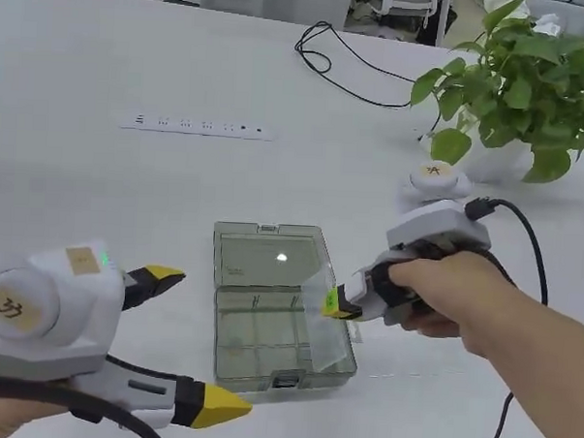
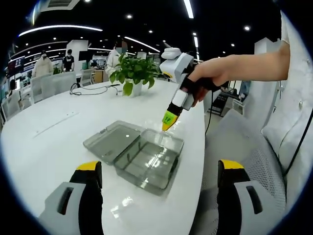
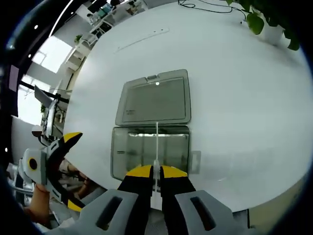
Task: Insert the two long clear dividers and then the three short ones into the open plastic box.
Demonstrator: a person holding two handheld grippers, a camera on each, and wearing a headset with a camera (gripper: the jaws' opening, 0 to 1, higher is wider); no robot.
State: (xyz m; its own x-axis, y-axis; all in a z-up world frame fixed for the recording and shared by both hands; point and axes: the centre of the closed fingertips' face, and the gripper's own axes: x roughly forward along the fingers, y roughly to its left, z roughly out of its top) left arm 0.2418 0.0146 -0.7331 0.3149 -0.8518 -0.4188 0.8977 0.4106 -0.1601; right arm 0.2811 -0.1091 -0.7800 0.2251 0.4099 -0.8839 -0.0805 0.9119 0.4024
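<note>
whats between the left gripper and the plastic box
In the head view, the stretch from the left gripper, jaws open, to the plastic box is bare white table.

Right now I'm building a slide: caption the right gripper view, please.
Right gripper holds a clear divider edge-on over the open plastic box.

Illumination is bright and even, supplied by overhead ceiling light strips (image 2: pixel 188 7); shadows on the white table (image 1: pixel 99 201) are faint and soft-edged. A small glare spot sits on the box lid (image 1: pixel 282 258). Both gripper views bend strongly toward their edges, and the window (image 3: pixel 51 54) at far left is overexposed.
</note>
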